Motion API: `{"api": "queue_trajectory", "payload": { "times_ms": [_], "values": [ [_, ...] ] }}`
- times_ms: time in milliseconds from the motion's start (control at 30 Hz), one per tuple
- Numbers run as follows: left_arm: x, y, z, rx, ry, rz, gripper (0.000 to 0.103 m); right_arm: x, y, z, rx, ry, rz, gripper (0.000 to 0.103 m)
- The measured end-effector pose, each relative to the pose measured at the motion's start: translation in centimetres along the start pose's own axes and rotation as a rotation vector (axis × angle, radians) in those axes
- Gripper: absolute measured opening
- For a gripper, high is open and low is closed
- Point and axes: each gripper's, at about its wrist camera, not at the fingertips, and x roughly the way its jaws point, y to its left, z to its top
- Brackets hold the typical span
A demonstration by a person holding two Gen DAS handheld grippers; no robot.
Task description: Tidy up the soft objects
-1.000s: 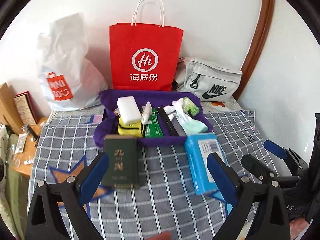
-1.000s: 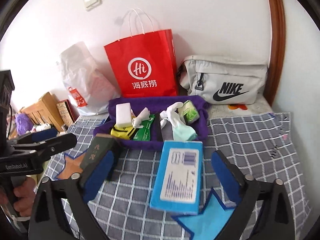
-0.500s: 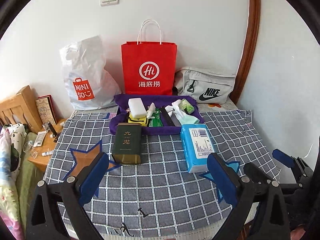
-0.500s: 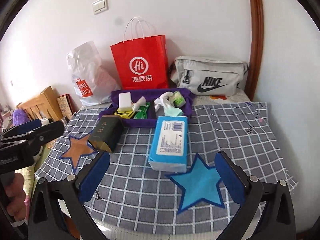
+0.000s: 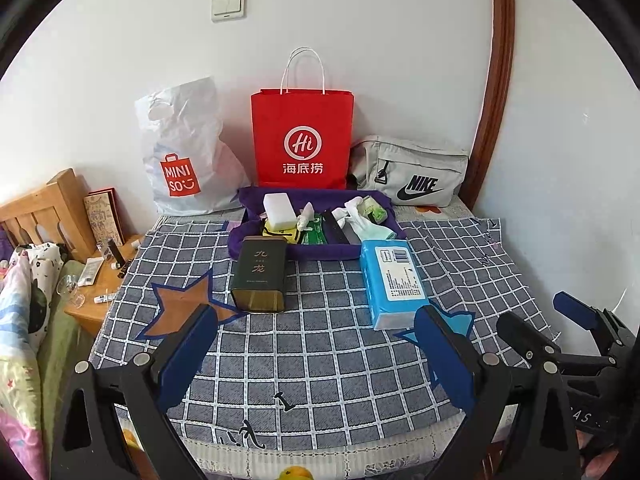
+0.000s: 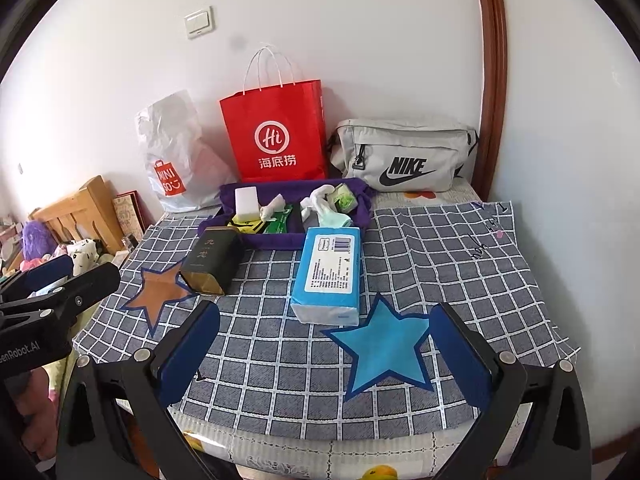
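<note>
Both claws are spread wide with nothing in them, left gripper (image 5: 316, 354) and right gripper (image 6: 324, 346) hovering over the near edge of the checked cloth (image 6: 280, 360). The blue tissue pack (image 6: 330, 274) lies flat between the blue star (image 6: 384, 350) and the purple tray (image 6: 276, 240). The dark green tin (image 5: 260, 274) sits beside the brown star (image 5: 180, 306), just in front of the tray.

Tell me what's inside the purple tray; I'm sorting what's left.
The purple tray holds a white sponge, yellow packet, green packet, white gloves and a green-white packet. Anything beneath them is hidden.
</note>
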Motion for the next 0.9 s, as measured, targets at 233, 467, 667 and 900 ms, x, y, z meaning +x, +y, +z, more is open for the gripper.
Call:
{"api": "queue_trajectory", "payload": {
  "times_ms": [233,467,667,900],
  "values": [
    [-0.19,-0.17,-0.05,-0.004,-0.001,-0.003,0.099,-0.16,0.01,-0.09,0.005,-0.002,0.002,0.103],
    [-0.18,-0.07,-0.14,-0.006,0.003,-0.007,0.099,-0.33,0.29,-0.12,-0.001,-0.006,0.004,0.103],
    [-0.23,-0.02,-0.16,-0.006,0.002,-0.008,0.099,-0.57,0.53,-0.17,-0.004,-0.010,0.004,0.103],
    [-0.30,-0.09,-0.22,-0.006,0.003,-0.006,0.099,-0.58,0.55,-0.19,-0.003,-0.009,0.003,0.103]
  ]
}}
